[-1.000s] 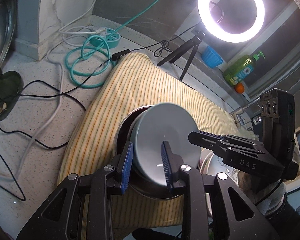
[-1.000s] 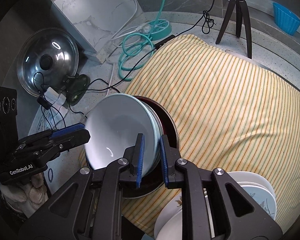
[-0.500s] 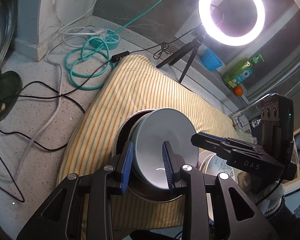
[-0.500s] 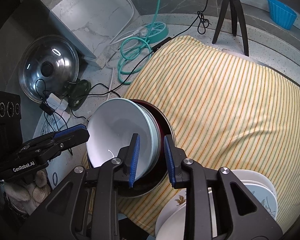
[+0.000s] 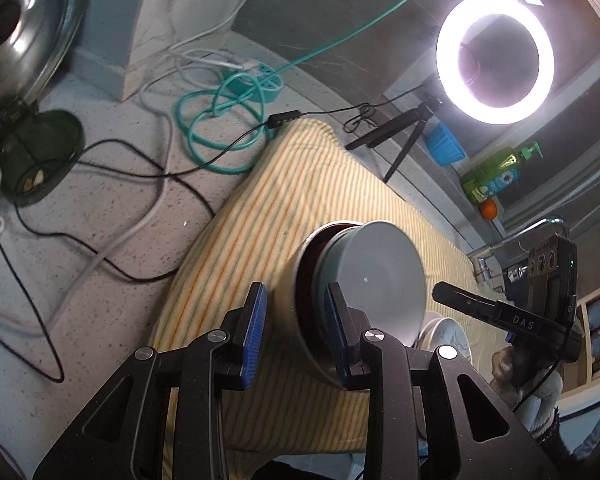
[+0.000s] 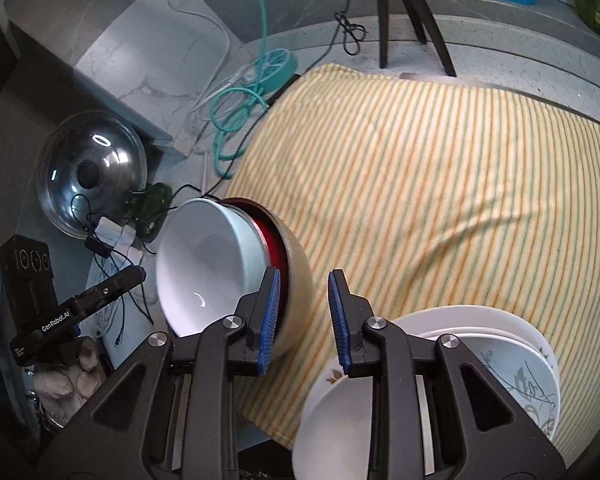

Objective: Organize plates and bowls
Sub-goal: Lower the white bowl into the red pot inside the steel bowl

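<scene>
A speckled pale bench (image 5: 112, 208) carries a yellow striped cloth (image 6: 440, 184) spread straight ahead of the right hand-held gripper (image 6: 302, 312). Beyond the cloth's far left corner lie a coiled teal cable (image 5: 216, 136), black and white cords, and a glass pot lid (image 6: 90, 170). A black tripod (image 6: 404, 12) stands further ahead.

A ring light (image 5: 495, 58) on a little black tripod (image 5: 396, 140) is glowing over a speckled countertop (image 5: 112, 216) where a yellow striped cloth (image 6: 440, 184) is lying beside teal cable coils (image 5: 220, 136) and grey marble-look walls (image 6: 112, 44).
</scene>
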A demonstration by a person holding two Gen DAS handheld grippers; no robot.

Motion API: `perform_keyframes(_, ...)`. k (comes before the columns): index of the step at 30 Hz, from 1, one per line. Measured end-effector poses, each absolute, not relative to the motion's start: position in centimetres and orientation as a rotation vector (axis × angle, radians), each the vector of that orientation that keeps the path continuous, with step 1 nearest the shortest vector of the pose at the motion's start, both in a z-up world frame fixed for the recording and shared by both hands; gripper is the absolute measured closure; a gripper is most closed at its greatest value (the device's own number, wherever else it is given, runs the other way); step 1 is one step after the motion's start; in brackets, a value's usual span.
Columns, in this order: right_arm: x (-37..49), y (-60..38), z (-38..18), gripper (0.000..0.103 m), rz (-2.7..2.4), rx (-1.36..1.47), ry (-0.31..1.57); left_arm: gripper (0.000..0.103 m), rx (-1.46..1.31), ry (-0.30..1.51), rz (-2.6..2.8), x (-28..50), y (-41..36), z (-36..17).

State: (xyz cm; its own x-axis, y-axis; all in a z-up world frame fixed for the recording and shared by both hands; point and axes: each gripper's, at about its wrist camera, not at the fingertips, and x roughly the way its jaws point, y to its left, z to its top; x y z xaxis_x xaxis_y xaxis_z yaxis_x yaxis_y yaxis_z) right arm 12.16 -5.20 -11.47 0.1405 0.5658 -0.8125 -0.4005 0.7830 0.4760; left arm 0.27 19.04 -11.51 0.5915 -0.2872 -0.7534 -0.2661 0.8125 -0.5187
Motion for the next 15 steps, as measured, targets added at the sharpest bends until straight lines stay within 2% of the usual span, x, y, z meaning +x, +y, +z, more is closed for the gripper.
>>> perform_keyframes(15,11.6,-4.7,-13.0,0.078,0.707,0.157,1.291,0.075,-0.684,0.998,-0.021,0.1,18.8,-13.4)
